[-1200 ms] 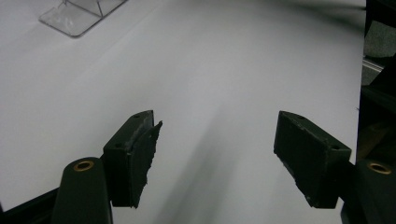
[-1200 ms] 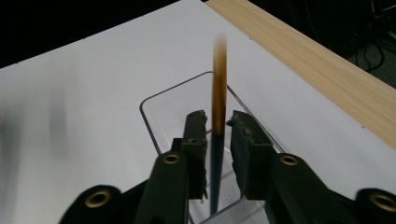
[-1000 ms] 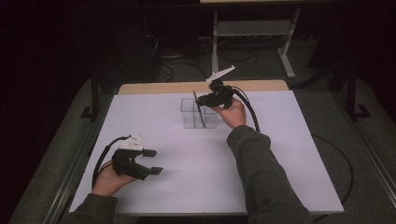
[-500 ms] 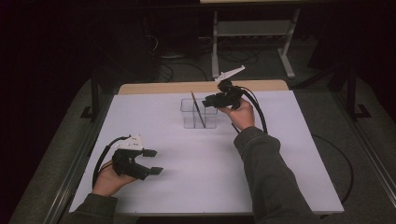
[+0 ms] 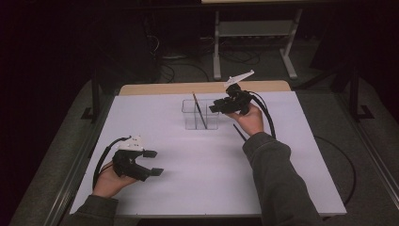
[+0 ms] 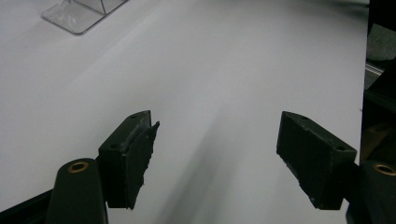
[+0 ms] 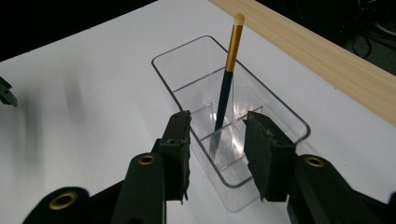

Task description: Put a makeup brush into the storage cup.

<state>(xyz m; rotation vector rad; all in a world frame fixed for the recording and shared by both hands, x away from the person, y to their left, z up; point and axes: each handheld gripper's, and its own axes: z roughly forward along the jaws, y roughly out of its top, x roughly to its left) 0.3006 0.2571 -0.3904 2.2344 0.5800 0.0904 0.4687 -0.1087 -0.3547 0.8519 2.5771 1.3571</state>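
High view, at a white-covered table [image 5: 188, 188]: the right gripper [image 5: 217, 107] has drawn back toward the table's right side from the clear plastic organiser [image 5: 200, 114] since a second ago, when it hung directly over the box with the pencil [image 5: 199, 110] at its jaws; the jaws have just been opening, and nothing sits between them now; the pencil, dark-barrelled with a gold band and pale eraser tip, stands on its own, leaning inside the organiser; the left gripper [image 5: 154, 163] has kept its place at the near left of the table, well apart from the box.

Right gripper view puts the pencil [image 7: 226, 84] just beyond the parted jaws, its lower end resting against a divider of the organiser [image 7: 280, 109] and its eraser end tilted up and away toward the wooden edge strip [image 7: 322, 51] of the table; the right gripper [image 7: 217, 149] hovers above the near end of the box, its pads [image 7: 261, 154] apart and clear of the barrel; whether the jaws touch the plastic rim cannot be told.

Left gripper view shows the left gripper [image 6: 217, 158] spread wide over bare white surface, holding nothing, with a corner of the organiser [image 6: 77, 16] far off at the upper left; a person's sleeved forearm [image 5: 277, 183] reaches up from the bottom of the high view to the right gripper.
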